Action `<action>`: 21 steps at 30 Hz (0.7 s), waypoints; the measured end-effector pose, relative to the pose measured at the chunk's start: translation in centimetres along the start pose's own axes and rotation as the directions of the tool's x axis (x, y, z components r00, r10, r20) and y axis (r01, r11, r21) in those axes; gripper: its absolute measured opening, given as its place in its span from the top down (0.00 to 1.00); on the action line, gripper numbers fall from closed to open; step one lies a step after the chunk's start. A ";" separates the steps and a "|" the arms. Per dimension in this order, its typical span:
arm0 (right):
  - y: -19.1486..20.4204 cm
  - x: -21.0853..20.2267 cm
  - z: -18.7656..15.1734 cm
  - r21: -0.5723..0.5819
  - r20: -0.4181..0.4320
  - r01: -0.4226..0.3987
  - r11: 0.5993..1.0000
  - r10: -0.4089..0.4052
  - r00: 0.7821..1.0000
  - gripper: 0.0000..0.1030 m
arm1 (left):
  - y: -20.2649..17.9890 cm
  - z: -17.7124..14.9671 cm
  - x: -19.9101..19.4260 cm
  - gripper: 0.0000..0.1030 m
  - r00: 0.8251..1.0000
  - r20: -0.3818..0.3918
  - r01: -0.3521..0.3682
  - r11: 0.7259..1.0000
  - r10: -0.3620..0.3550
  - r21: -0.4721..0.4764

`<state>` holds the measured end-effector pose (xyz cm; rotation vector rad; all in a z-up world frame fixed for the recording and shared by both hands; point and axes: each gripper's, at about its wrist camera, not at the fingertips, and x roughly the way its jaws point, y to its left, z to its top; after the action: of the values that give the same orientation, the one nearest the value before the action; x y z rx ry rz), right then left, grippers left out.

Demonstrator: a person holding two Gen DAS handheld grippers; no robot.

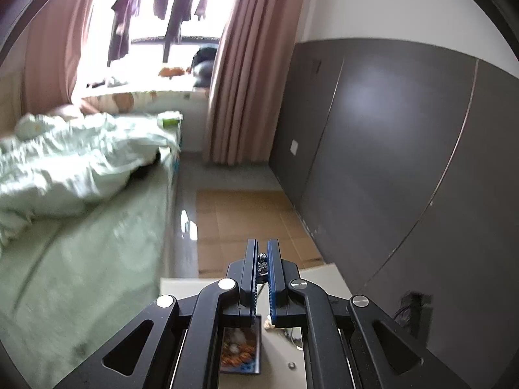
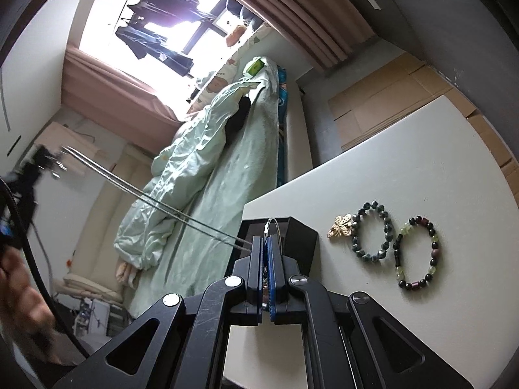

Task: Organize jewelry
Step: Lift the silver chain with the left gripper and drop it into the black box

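The left tongs [image 1: 262,253] are clenched on a small silvery piece of jewelry [image 1: 261,264], perhaps a chain end, though blur hides its form. Below them lies the white counter [image 1: 324,278]. The right tongs [image 2: 266,246] are clamped on a thin chain [image 2: 155,201] that stretches taut away to their left. Just behind them stands a dark box [image 2: 300,236]. To their right on the counter lie a gold butterfly brooch [image 2: 340,226], touching a green bead bracelet [image 2: 373,231], then a dark bead bracelet [image 2: 418,253].
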<state>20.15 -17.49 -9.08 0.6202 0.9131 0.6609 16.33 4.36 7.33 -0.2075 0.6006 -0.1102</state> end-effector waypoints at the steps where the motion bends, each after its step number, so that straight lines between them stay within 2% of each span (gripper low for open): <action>1: 0.0 0.1 0.0 0.002 -0.002 0.002 1.000 -0.002 1.000 0.96 | 0.3 -0.8 0.9 0.95 1.000 -0.016 0.004 1.000 -0.005 -0.021; 8: -0.2 0.4 0.2 -0.002 -0.007 0.005 1.000 -0.005 1.000 0.96 | 2.6 -5.1 6.3 0.95 0.994 -0.106 -0.009 0.989 -0.007 -0.148; 12: -0.2 0.6 0.1 -0.007 -0.013 0.006 1.000 -0.006 1.000 0.96 | 3.3 -7.5 8.6 0.95 0.988 -0.152 0.005 0.983 -0.034 -0.185; 14: -0.2 0.7 0.2 -0.002 -0.008 -0.004 1.000 0.004 1.000 0.96 | 3.8 -8.9 10.2 0.95 0.981 -0.188 -0.001 0.980 -0.038 -0.201; 17: 0.0 1.0 0.0 -0.005 -0.004 -0.013 1.000 0.013 1.000 0.96 | 5.0 -10.3 12.4 0.95 0.960 -0.268 0.006 0.960 -0.084 -0.281; 21: 0.1 1.9 -0.2 -0.013 -0.010 0.000 1.000 0.000 1.000 0.96 | 5.8 -10.3 12.4 0.93 0.954 -0.288 -0.002 0.958 -0.085 -0.287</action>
<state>20.80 -16.03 -10.08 0.6063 0.9178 0.6701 20.84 6.34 -9.06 -0.4901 0.9141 -0.0961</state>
